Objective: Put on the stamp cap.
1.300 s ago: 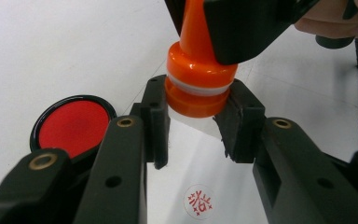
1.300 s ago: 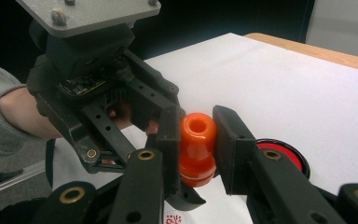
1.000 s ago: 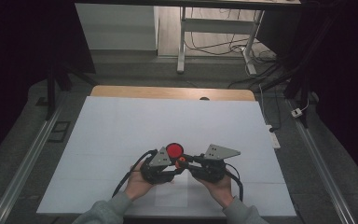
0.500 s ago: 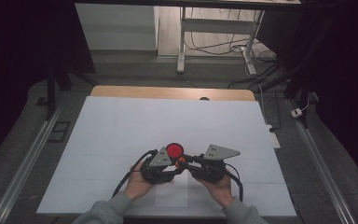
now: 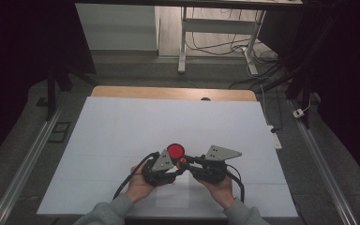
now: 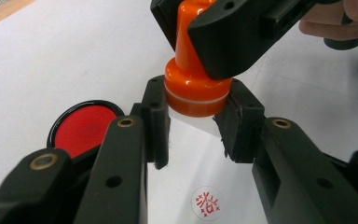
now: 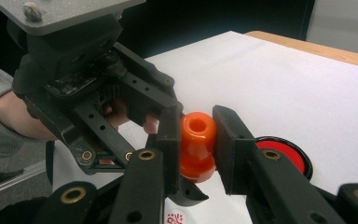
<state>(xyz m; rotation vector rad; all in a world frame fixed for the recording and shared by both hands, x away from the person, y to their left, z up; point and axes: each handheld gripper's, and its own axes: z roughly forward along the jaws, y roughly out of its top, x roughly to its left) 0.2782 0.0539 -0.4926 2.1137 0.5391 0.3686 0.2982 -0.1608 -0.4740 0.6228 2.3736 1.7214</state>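
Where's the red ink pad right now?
The red ink pad lies on the white sheet near the middle of the high view, just beyond the left gripper, left of the orange stamp that both grippers hold.

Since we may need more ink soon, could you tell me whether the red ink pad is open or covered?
Open: the red ink pad shows its bare red surface inside its black rim, with no lid on it.

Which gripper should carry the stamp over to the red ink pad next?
Right, probably: the right gripper clamps the orange stamp by its handle, so it can lift and press; the left gripper only pinches its clear base.
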